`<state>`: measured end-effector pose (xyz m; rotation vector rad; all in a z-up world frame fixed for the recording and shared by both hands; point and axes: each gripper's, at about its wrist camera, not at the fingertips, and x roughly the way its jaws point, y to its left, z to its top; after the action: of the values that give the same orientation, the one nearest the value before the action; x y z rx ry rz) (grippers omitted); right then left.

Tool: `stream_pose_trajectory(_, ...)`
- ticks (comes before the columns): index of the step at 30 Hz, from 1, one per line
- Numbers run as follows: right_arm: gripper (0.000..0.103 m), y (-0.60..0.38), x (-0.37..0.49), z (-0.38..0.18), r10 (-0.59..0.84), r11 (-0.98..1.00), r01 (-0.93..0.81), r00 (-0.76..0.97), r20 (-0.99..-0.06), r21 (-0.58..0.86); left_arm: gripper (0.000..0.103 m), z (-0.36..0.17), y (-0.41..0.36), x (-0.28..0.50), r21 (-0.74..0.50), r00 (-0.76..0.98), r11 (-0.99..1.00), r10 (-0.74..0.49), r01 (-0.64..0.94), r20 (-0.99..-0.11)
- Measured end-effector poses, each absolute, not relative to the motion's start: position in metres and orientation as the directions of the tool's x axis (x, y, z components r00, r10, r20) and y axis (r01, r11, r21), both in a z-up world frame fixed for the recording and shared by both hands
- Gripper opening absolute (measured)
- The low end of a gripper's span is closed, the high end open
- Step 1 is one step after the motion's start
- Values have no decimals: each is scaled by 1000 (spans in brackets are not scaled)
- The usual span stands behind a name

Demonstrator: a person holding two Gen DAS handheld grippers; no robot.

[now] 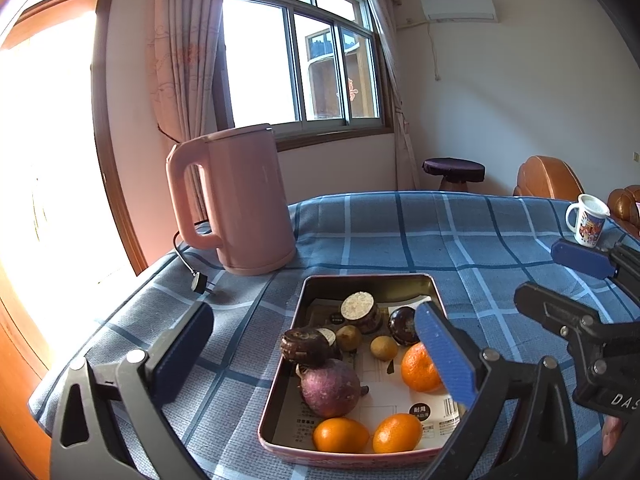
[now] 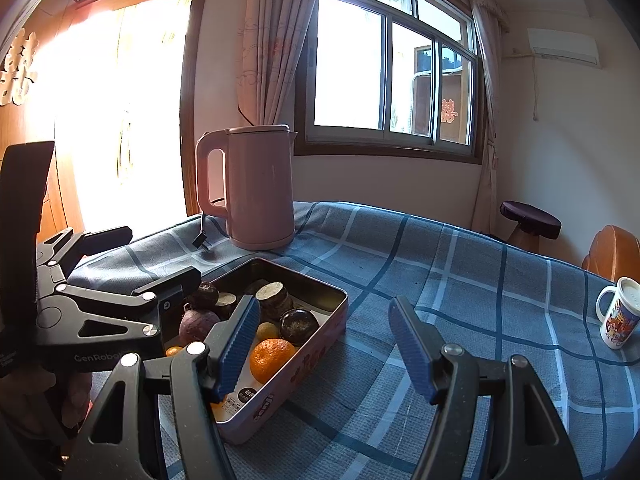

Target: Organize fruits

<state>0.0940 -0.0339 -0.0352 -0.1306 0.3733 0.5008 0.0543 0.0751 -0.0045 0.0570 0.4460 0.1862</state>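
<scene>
Fruits sit packed in the rectangular tin tray (image 1: 434, 300) on the blue plaid tablecloth (image 1: 460, 232), and both grippers hang over the scene with nothing in them. Left gripper (image 1: 316, 348) is wide apart, one blue pad out over the cloth to the left of the tray, the other pad above the tray's right side, just in front of a mandarin (image 1: 420, 368). Two more oranges (image 1: 340, 434) lie at the near end of the tray, side by side. A purple-red root (image 1: 330, 388) rests at the left wall, touching a dark cut taro piece (image 1: 306, 346) behind it. Another taro chunk (image 1: 360, 312) stands cut face up toward the far end, with a dark round fruit (image 1: 402, 324) beside it and two small brownish fruits (image 1: 384, 347) between. Right gripper (image 2: 324, 344) is spread open too, its left pad over the tray's near right edge, its right pad over bare cloth. Behind the tray stands a pink kettle (image 2: 256, 188), its plug (image 2: 202, 240) lying on the cloth. A printed mug (image 2: 618, 318) stands well apart, far right.
</scene>
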Motion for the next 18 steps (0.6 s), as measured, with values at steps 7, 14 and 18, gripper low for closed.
stream_pose_trajectory(7,68,-39,94,-34,437,877,-480,819,-373,-27,103,-2,71,52,100,894,983,179,-151,-410)
stream_pose_trajectory(14,68,-41,93,-34,434,879,-476,822,-369,-27,103,6,67,45,99,909,983,178,-151,-376)
stream_pose_trajectory(18,68,-41,93,-34,434,878,-477,822,-369,-30,103,8,68,44,92,910,984,178,-155,-374)
